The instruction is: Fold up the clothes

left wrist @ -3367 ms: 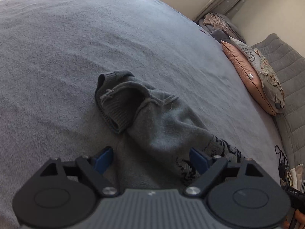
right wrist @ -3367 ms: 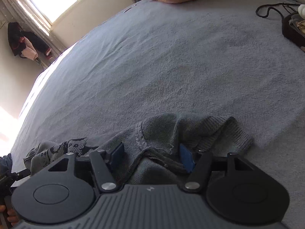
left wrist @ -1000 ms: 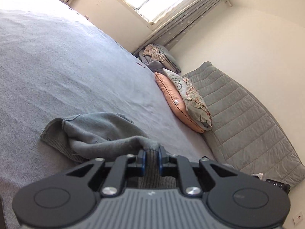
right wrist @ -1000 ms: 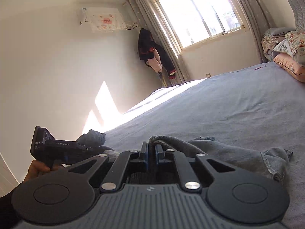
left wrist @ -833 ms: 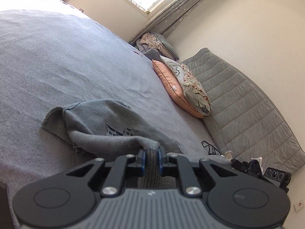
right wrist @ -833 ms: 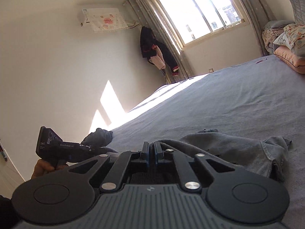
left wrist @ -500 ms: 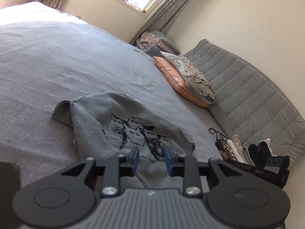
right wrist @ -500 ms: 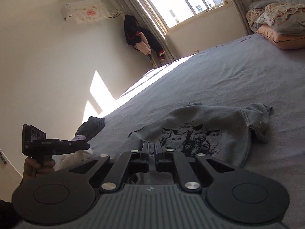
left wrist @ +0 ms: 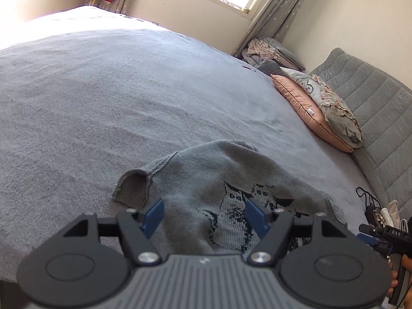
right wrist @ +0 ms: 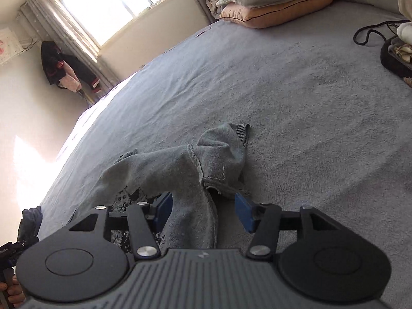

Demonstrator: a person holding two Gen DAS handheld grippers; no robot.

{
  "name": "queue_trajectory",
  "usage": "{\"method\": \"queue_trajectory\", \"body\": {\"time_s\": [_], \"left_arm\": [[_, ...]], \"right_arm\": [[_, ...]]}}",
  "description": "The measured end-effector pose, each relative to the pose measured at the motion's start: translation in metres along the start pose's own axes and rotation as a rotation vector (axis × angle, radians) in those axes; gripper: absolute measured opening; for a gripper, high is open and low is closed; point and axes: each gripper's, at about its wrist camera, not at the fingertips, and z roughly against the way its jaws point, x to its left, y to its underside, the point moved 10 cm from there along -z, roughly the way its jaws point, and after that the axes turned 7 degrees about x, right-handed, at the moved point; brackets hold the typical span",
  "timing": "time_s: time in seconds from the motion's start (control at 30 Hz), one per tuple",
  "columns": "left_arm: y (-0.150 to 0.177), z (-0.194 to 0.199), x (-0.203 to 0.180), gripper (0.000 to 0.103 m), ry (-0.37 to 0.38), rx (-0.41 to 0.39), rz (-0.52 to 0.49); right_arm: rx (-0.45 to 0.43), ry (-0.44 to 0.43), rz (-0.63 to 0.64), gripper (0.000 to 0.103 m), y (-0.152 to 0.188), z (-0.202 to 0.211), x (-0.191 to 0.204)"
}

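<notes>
Both jaws just opening, the left hand-held gripper [left wrist: 204, 215] and right hand-held gripper [right wrist: 203, 211] release the grey sweater [left wrist: 206, 177] onto the bed [left wrist: 103, 103], laid out; next comes straightening the sleeves.

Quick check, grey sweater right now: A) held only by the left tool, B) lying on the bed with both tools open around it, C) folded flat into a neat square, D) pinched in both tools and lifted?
B: the sweater lies crumpled on the bed, and both the left tool and right tool have just been opening, pads clear of the cloth between them.
</notes>
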Motion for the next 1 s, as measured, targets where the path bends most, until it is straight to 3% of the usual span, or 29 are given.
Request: {"method": "queue_trajectory", "body": {"time_s": [0.13, 0.23, 0.33, 0.43, 0.63, 0.67, 0.7, 0.73, 0.77, 0.87, 1.0], "left_arm": [[-0.04, -0.038, 0.035, 0.079, -0.048, -0.009, 0.116], [-0.056, -0.059, 0.059, 0.08, -0.117, -0.021, 0.115], [-0.062, -0.077, 0.068, 0.08, -0.11, -0.016, 0.133], [-0.067, -0.09, 0.067, 0.083, -0.097, -0.02, 0.118], [-0.06, -0.118, 0.052, 0.084, -0.103, -0.014, 0.038], [-0.058, -0.121, 0.046, 0.074, -0.102, -0.013, 0.0], [-0.056, -0.124, 0.039, 0.039, -0.1, -0.002, -0.033], [-0.053, -0.126, 0.032, 0.02, -0.1, 0.013, -0.054], [-0.051, -0.125, 0.027, 0.008, -0.092, 0.02, -0.053], [-0.055, -0.112, 0.013, 0.006, -0.089, -0.015, -0.084], [-0.066, -0.071, -0.023, 0.004, 0.008, -0.095, -0.15]], "right_arm": [[0.012, 0.045, -0.063, 0.058, -0.022, -0.023, -0.019], [-0.008, 0.087, -0.071, 0.06, -0.04, -0.034, -0.034], [-0.019, 0.072, -0.11, 0.061, -0.055, -0.05, -0.045], [-0.03, 0.005, -0.2, 0.063, -0.067, -0.065, -0.049], [-0.004, 0.043, -0.132, 0.064, -0.067, -0.092, -0.04], [0.0, 0.049, -0.093, 0.062, -0.066, -0.094, -0.034], [0.009, 0.032, -0.053, 0.044, -0.065, -0.096, -0.024], [0.019, 0.014, -0.012, 0.014, -0.063, -0.098, -0.014], [0.017, 0.021, 0.023, 0.008, -0.061, -0.098, -0.006], [-0.063, 0.049, 0.196, 0.008, -0.066, -0.084, 0.03], [-0.221, -0.132, 0.381, 0.007, -0.075, -0.025, 0.097]]}}
